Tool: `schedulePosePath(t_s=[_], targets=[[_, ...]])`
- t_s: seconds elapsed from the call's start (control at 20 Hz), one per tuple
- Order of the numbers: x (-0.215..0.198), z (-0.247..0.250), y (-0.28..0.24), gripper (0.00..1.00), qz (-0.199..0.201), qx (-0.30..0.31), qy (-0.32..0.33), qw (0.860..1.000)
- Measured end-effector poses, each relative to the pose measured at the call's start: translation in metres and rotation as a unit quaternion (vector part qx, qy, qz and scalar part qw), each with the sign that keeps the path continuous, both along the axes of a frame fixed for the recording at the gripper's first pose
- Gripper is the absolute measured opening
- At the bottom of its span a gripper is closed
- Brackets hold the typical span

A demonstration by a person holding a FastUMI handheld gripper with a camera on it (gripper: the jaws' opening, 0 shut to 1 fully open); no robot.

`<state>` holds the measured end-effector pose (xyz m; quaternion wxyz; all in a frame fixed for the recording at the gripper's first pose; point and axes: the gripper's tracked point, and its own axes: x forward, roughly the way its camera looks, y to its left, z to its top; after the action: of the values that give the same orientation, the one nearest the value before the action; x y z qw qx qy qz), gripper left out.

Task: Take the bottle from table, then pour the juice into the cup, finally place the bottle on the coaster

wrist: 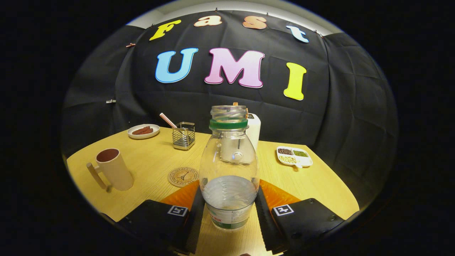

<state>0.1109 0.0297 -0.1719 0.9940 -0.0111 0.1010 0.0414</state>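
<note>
Both fingers (229, 213) I see pressed low on the clear uncapped plastic bottle (229, 167), upright so its liquid stays put before reaching the beige cup (113, 170) at left.

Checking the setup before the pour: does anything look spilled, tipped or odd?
Nothing spilled or tipped. The clear plastic bottle stands upright between the gripper jaws, uncapped, liquid low. The beige mug and round cork coaster sit undisturbed on the wooden table.

Jaws clamp the upright bottle (229, 167) beside the coaster (183, 176).
</note>
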Motion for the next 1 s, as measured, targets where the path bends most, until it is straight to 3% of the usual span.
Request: schedulePosePath(t_s=[0.6, 1.0], targets=[[0.006, 0.105, 0.024, 0.72, 0.027, -0.089, -0.021, 0.995], [0.004, 0.124, 0.03, 0.71, 0.021, -0.157, -0.021, 0.987]])
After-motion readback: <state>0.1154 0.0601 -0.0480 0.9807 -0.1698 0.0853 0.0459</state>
